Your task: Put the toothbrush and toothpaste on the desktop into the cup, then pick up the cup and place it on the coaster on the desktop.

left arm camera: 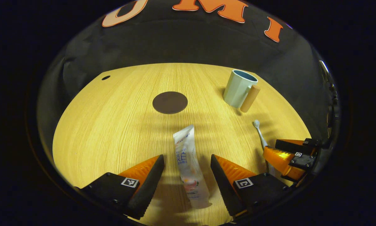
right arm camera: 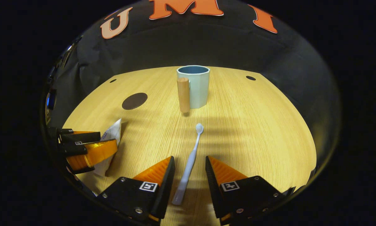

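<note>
Left gripper view, toothpaste (left arm camera: 189, 163) between tool (left arm camera: 188, 160) fingers

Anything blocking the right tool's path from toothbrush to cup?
Nothing visible. The toothbrush lies between the open right tool's fingers, bare desktop runs ahead to the upright cup, whose mouth is open.

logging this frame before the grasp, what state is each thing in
toothpaste: flat on the desk, between the open left claw fingers, not gripped
toothbrush: flat on the desk, bristle end toward the cup, between the open right claw fingers, not gripped
cup: upright on the desk, nothing sticking out of it
coaster: flat on the desk, bare
</note>
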The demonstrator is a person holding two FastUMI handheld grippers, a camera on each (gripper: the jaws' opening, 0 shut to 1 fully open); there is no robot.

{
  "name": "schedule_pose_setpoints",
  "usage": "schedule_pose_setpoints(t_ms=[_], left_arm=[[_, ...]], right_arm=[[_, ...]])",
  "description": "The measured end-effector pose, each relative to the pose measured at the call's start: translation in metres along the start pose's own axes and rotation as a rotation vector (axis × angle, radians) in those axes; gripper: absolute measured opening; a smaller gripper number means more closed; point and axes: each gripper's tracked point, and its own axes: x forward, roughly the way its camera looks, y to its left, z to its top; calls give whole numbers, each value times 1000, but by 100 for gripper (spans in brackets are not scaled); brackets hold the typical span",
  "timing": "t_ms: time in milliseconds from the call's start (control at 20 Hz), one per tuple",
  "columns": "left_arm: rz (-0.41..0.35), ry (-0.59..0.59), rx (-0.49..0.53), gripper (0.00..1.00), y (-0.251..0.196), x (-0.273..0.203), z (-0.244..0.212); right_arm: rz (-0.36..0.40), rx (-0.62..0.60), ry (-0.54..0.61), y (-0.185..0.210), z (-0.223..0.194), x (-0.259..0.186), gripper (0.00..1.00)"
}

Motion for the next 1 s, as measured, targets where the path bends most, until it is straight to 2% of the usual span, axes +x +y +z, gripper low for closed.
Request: schedule_pose_setpoints(t_ms=[150, 250, 300, 350, 400, 500, 550, 600, 700, 750, 800, 1000], left_arm=[[5, 25, -14, 92, 0, 2, -5], [23, 25, -7, 89, 2, 8, -6], [23, 30, -7, 80, 1, 7, -6], [24, 33, -1, 73, 1, 8, -7], [17, 40, -13, 72, -1, 6, -9], [21, 44, -11, 50, -2, 10, -9], [14, 40, -14, 50, -4, 9, -7], [1, 47, -36, 42, -8, 10, -9], [-14, 40, -33, 27, -10, 12, -8], [-25, 39, -53, 27, -12, 10, -6], [-29, 38, -56, 19, -13, 13, -8], [-30, 12, -64, 19, -11, 10, -3]], right_arm=[[-18, -1, 28, 3, -1, 4, 53], [-48, 19, 26, -2, 2, 8, 46], [-62, 40, 23, -3, 2, 10, 36], [-69, 49, 24, -2, 3, 11, 30], [-71, 56, 27, -1, 2, 11, 24], [-71, 46, 16, 0, 5, 11, 18], [-66, 48, 13, 1, 6, 12, 16], [-60, 55, 12, 2, 6, 11, 10], [-45, 77, 8, 3, 8, 11, 6], [-35, 85, 6, 3, 10, 11, 5], [-22, 86, 6, 5, 10, 11, 5], [12, 93, -29, 10, 18, 8, 5]])
